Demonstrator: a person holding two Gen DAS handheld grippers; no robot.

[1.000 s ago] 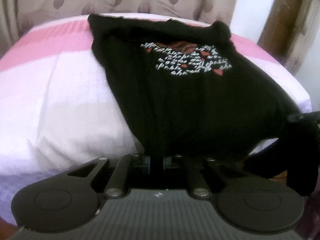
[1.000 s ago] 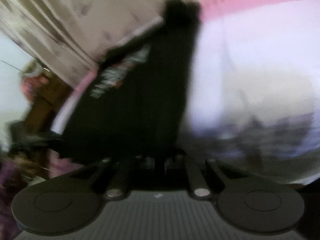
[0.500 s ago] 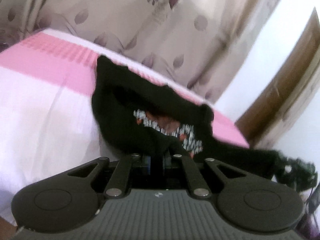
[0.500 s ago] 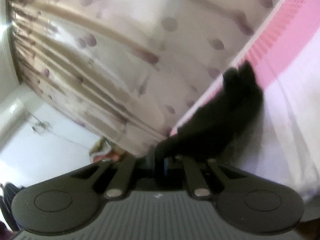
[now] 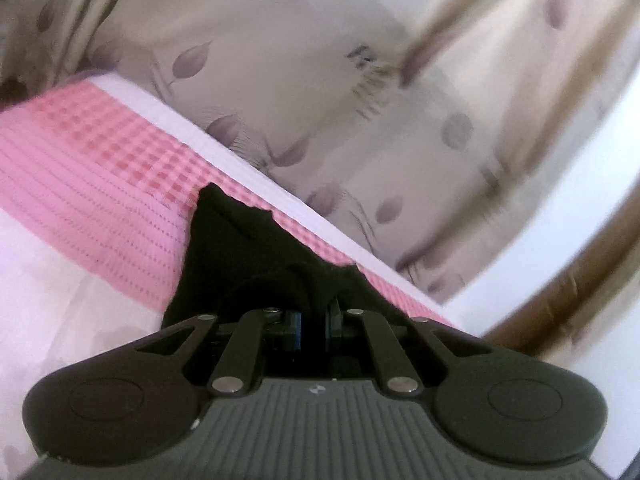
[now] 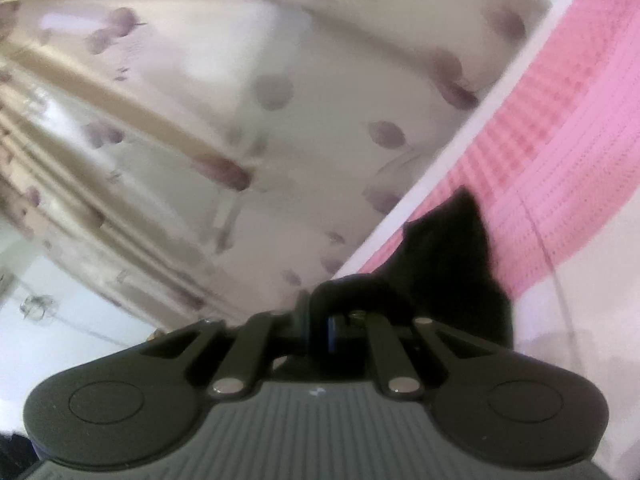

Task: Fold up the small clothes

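left gripper [image 5: 314, 320]: clenched on small black cotton garment [image 5: 248, 264] | right gripper [image 6: 332, 330]: clenched on same garment | garment: 12 o'clock, draped over pink-and-white bedspread [image 5: 88, 184] | risk: uneven pull skews fold, thin pinch slips

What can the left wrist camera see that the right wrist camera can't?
Only the left wrist view shows a brown wooden frame at the right edge and two raised tips of the black shirt.

Only the right wrist view shows a thin wire on the white wall at lower left and a loop of the shirt's fabric bulging over that gripper.

Both show the pink and white bedsheet, the leaf-patterned curtain, and a gripper shut on the shirt: the left gripper in one, the right gripper in the other.
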